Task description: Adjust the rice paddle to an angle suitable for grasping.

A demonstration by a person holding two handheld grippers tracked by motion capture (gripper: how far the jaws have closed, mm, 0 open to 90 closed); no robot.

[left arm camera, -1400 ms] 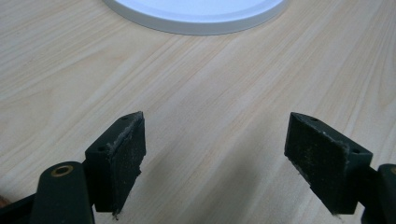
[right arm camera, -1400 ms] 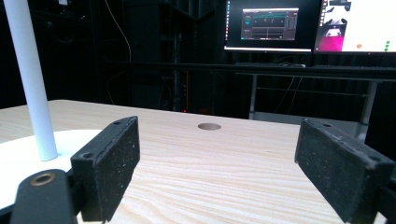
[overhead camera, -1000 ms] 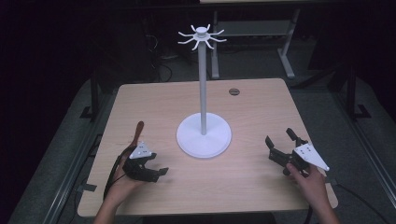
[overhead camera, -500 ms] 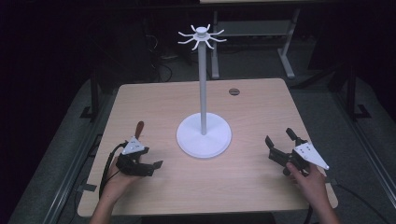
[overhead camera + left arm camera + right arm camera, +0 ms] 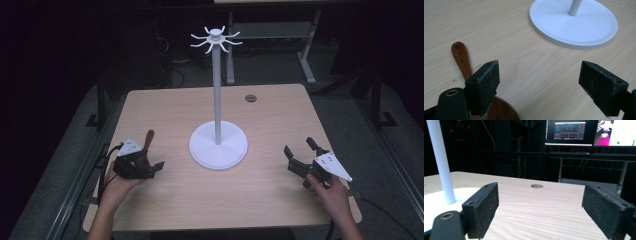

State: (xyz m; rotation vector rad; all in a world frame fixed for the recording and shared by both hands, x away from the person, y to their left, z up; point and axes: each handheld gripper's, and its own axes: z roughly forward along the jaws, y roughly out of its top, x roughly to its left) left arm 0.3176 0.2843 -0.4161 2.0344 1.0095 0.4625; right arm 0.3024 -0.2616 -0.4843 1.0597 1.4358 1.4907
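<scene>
Hovering beside a brown wooden spoon (image 5: 461, 58) on the light wooden table (image 5: 280, 115), the left gripper's (image 5: 541, 85) jaws have just been opening, nothing between them; the right gripper (image 5: 541, 207) gapes wide.

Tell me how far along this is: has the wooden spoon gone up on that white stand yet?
Not yet. The wooden spoon lies flat on the table beside the left gripper, whose jaws have just been opening and hold nothing. The white stand carries nothing on its top hooks. The right gripper waits open. Picking up and hanging the spoon seemingly remain.
</scene>
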